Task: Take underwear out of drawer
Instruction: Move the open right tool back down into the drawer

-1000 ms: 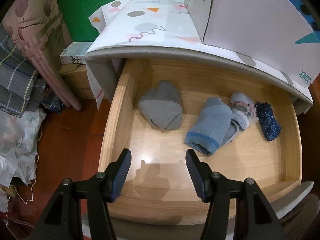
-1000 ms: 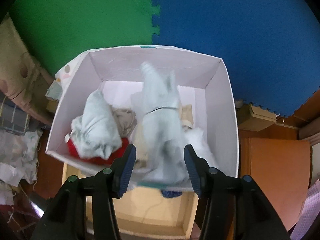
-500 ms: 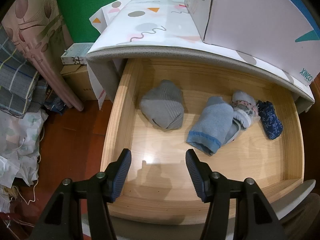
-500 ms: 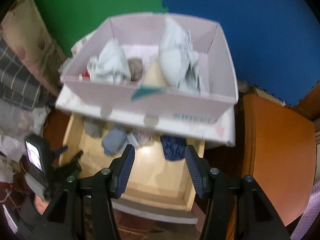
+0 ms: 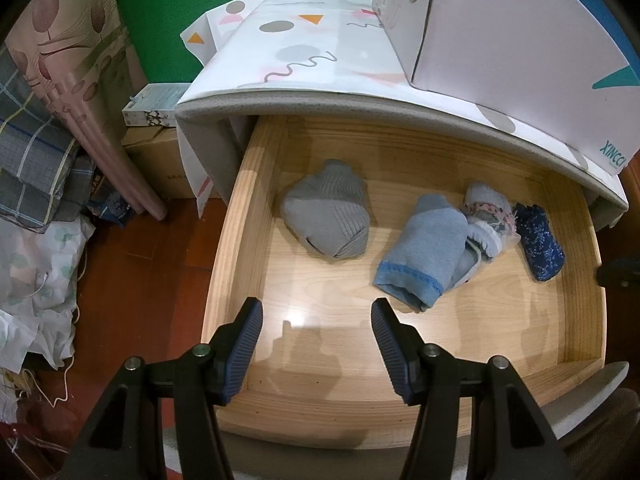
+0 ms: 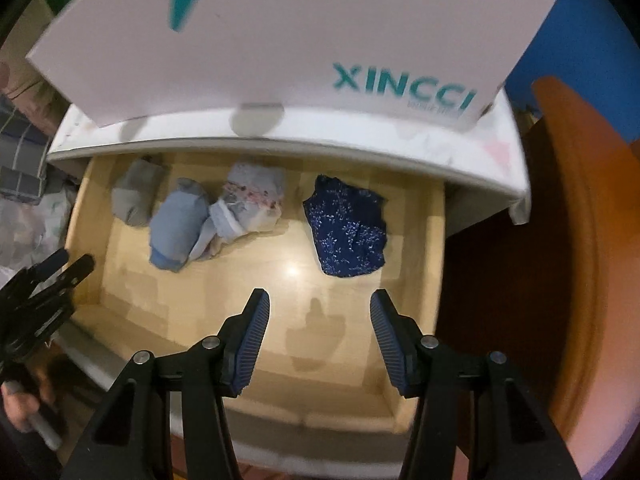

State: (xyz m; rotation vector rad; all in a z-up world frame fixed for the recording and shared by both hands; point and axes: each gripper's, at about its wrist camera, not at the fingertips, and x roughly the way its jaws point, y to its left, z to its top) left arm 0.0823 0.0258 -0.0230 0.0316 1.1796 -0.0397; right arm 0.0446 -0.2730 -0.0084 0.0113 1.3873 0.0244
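The wooden drawer (image 5: 236, 224) (image 6: 434, 248) stands pulled open. In it lie a grey folded piece (image 5: 328, 216) (image 6: 134, 196), a light blue roll (image 5: 420, 252) (image 6: 176, 228), a pale floral bundle (image 5: 486, 216) (image 6: 250, 204) and a dark blue patterned piece (image 5: 538, 240) (image 6: 348, 232). My left gripper (image 5: 316, 316) is open and empty above the drawer's front left. My right gripper (image 6: 318, 312) is open and empty above the drawer's front, just short of the dark blue piece. The left gripper also shows at the left edge of the right wrist view (image 6: 60, 268).
A white XINCCI box (image 5: 520, 28) (image 6: 280, 32) stands on the patterned cabinet top (image 5: 304, 56) above the drawer. Piled fabric (image 5: 36, 216), a cardboard box (image 5: 160, 160) and a rolled mat stand on the floor to the left. An orange-brown surface (image 6: 568, 240) lies to the right.
My right gripper has dropped from over the white box down to the open drawer, empty. My left gripper has stayed almost still over the drawer's front.
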